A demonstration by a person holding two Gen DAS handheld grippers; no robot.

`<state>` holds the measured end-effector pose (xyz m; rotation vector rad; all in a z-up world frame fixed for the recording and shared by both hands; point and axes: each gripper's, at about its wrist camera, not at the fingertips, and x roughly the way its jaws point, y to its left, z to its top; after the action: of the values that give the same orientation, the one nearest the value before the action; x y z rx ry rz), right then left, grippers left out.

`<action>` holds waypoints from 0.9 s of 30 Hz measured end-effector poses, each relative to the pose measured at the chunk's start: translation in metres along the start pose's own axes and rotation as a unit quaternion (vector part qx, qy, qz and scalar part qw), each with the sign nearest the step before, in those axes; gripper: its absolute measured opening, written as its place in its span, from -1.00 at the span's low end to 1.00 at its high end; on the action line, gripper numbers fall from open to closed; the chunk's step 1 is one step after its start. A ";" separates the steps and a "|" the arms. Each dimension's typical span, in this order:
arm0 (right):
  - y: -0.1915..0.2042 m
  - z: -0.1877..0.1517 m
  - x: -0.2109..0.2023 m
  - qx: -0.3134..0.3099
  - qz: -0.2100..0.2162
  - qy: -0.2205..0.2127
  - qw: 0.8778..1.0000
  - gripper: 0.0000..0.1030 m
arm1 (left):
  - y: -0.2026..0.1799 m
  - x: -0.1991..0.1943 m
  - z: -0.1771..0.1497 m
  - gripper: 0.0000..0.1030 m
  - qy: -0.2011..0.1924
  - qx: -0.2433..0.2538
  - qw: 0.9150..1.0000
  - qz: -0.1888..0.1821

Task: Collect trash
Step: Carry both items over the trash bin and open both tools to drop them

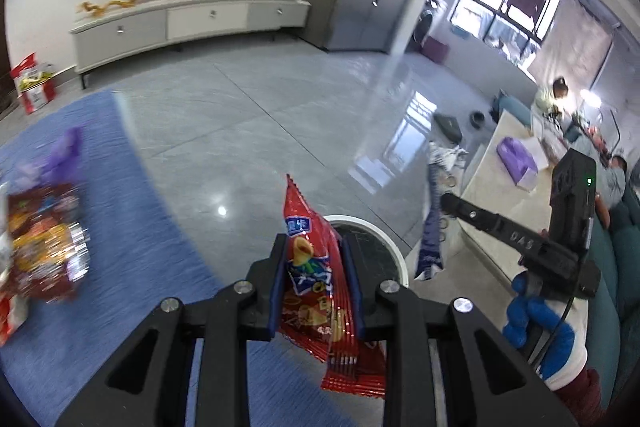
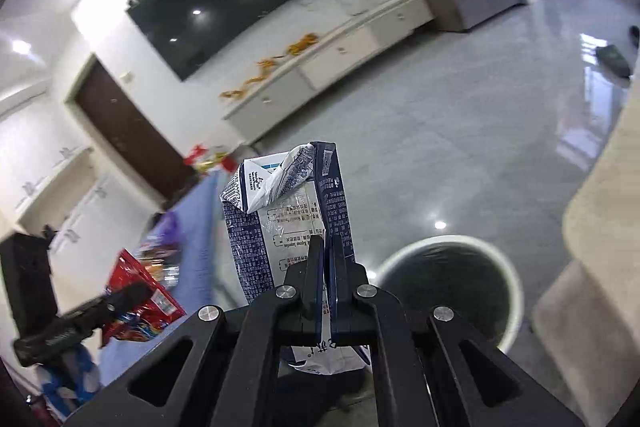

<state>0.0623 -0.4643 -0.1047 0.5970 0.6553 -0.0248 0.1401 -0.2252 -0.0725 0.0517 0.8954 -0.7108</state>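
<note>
My left gripper (image 1: 314, 241) is shut on a red snack bag (image 1: 316, 275) and holds it in the air, just in front of a round white-rimmed bin (image 1: 394, 251) on the floor. My right gripper (image 2: 328, 241) is shut on a crushed blue and white milk carton (image 2: 280, 211), held up to the left of the same bin (image 2: 508, 267). In the left wrist view the right gripper (image 1: 444, 201) shows at the right with the carton (image 1: 430, 239) hanging from it. In the right wrist view the left gripper (image 2: 136, 293) and red bag (image 2: 140, 303) show at lower left.
A blue cloth-covered table (image 1: 120, 227) at the left holds several blurred snack wrappers (image 1: 44, 243). A beige counter (image 1: 504, 167) with a purple bag stands at the right. A TV cabinet (image 1: 180, 23) lines the far wall across grey floor tiles.
</note>
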 end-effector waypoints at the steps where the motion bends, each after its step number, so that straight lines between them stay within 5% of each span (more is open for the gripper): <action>1: -0.006 0.000 0.005 0.002 -0.008 0.002 1.000 -0.95 | -0.006 0.014 0.004 -0.51 0.008 0.002 1.000 -0.001; 14: -0.050 -0.001 0.061 -0.001 -0.093 0.044 0.995 -0.86 | -0.036 0.121 0.017 -0.31 0.078 -0.009 0.997 0.004; 17: -0.054 -0.003 0.060 0.004 -0.103 0.045 0.994 -0.86 | -0.031 0.119 0.017 -0.20 0.084 -0.016 0.996 -0.009; 19: -0.055 -0.005 0.053 0.007 -0.103 0.042 0.994 -0.84 | -0.031 0.114 0.017 0.07 0.079 -0.018 0.997 -0.013; 24: -0.045 -0.007 0.035 0.007 -0.104 0.030 0.994 -0.70 | -0.026 0.087 0.013 0.09 0.063 -0.019 0.998 -0.017; 27: -0.036 -0.010 0.020 0.001 -0.102 0.019 0.995 -0.42 | -0.022 0.063 0.008 0.10 0.045 -0.017 0.999 -0.007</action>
<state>0.0655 -0.4855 -0.1408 0.5324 0.7505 -0.2057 0.1589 -0.2789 -0.1085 0.0480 0.9954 -0.7118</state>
